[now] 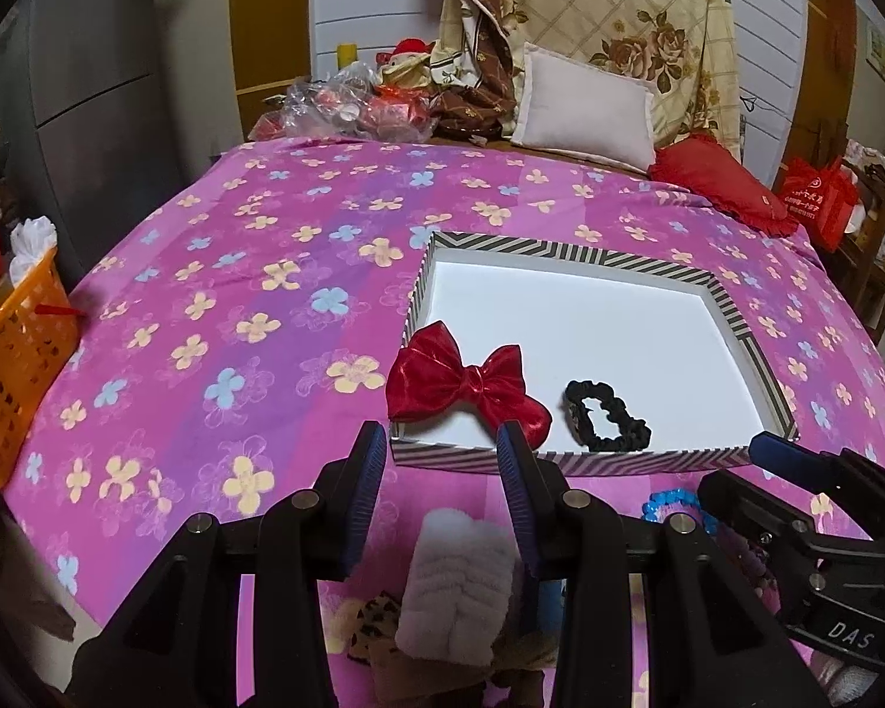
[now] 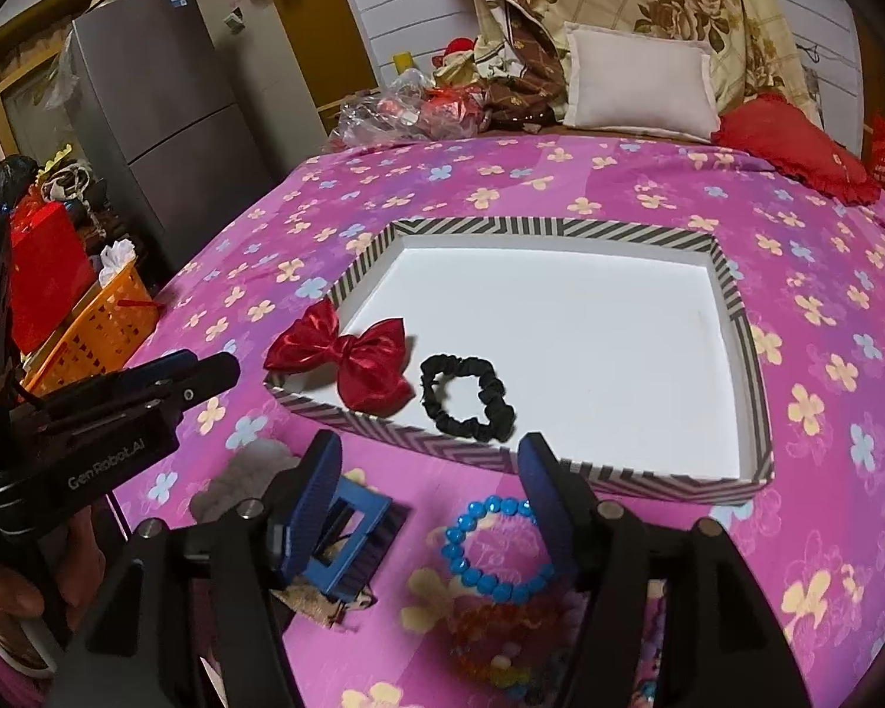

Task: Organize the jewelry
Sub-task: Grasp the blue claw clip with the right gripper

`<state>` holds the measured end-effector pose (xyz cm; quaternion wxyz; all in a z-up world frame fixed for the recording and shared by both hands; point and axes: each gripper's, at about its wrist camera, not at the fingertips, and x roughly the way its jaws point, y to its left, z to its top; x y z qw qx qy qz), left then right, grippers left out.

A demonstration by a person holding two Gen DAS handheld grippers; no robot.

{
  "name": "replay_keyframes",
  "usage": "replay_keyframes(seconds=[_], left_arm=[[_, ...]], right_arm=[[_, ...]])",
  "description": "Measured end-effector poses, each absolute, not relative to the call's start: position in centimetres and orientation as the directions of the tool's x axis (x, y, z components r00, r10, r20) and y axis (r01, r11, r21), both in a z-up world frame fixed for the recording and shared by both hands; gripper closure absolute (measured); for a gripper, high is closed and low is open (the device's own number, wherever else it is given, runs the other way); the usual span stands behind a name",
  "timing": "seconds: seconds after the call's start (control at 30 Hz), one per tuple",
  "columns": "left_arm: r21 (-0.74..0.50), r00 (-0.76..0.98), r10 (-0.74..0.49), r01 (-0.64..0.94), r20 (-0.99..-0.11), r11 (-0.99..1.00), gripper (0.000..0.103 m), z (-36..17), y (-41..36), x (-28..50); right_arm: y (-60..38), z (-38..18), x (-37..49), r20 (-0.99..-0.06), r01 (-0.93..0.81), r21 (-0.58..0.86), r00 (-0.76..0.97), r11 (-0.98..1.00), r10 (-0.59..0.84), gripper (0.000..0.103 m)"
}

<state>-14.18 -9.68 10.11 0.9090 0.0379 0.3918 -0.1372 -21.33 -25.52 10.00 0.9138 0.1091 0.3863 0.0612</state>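
Note:
A shallow striped box with a white floor (image 1: pixel 590 318) (image 2: pixel 590 342) lies on the pink flowered bedspread. A red bow (image 1: pixel 466 389) (image 2: pixel 348 360) drapes over its near left rim. A black scrunchie (image 1: pixel 607 416) (image 2: pixel 463 398) lies inside near the front. My left gripper (image 1: pixel 439 454) is open and empty, hovering over a grey fluffy scrunchie (image 1: pixel 457 590) in front of the box. My right gripper (image 2: pixel 430 484) is open and empty above a blue bead bracelet (image 2: pixel 495 548) and a blue claw clip (image 2: pixel 348 548). An orange bead bracelet (image 2: pixel 495 631) lies nearer.
An orange basket (image 1: pixel 12 366) stands at the bed's left edge. Pillows (image 1: pixel 584 100), a red cushion (image 1: pixel 720 183) and plastic bags (image 1: pixel 354 106) crowd the far end. A leopard-print item (image 1: pixel 371 625) lies under my left gripper. A grey fridge (image 2: pixel 165 130) stands at left.

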Motion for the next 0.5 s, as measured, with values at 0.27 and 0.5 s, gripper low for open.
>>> replay_keyframes(seconds=[0.27, 0.5], left_arm=[[-0.034, 0.660, -0.214, 0.274, -0.720, 0.961, 0.064, 10.2, -9.3, -15.4], [-0.029, 0.665, -0.211, 0.274, -0.716, 0.961, 0.064, 10.3, -9.0, -16.1]], right_arm=[[-25.1, 10.6, -22.7, -0.691, -0.024, 0.235, 0.699, 0.972, 0.185, 0.035], [-24.5, 10.9, -23.4, -0.693, -0.033, 0.229, 0.696, 0.973, 0.187, 0.032]])
